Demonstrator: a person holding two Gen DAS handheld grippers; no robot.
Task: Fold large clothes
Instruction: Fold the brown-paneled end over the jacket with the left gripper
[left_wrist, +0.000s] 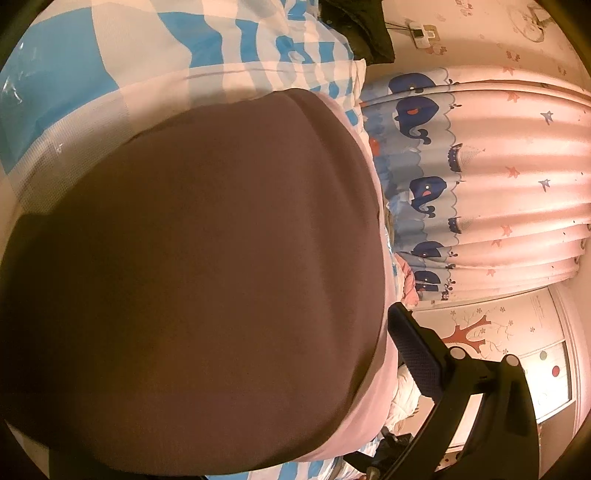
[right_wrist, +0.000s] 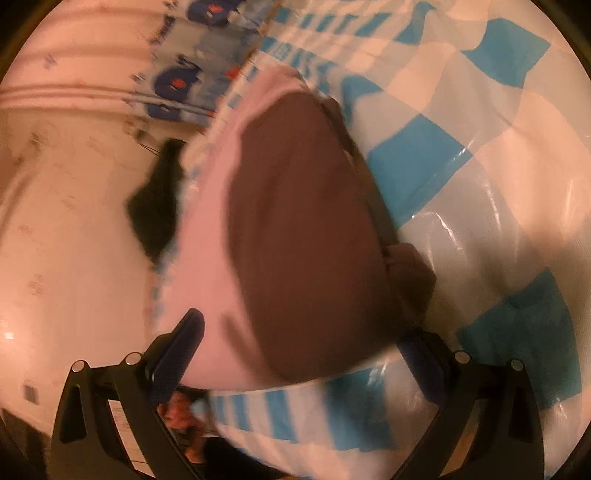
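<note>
A brown garment (left_wrist: 207, 266) with a pink layer (left_wrist: 373, 398) showing under its edge fills most of the left wrist view. It lies on a blue-and-white checked bed cover (left_wrist: 110, 74). My left gripper (left_wrist: 295, 310) is right against it. Only the right finger (left_wrist: 413, 347) shows, standing far out to the side; the cloth hides the other. In the blurred right wrist view the same brown garment (right_wrist: 306, 240) lies on its pink layer (right_wrist: 210, 266). My right gripper (right_wrist: 301, 328) is open, one finger on each side of the garment's near end.
A pink curtain with blue whales (left_wrist: 461, 177) hangs beside the bed. A black garment (left_wrist: 362, 26) lies at the bed's edge by the wall, seen also as a black garment (right_wrist: 159, 206) in the right view. A white wardrobe door (left_wrist: 517, 350) stands beyond the left finger.
</note>
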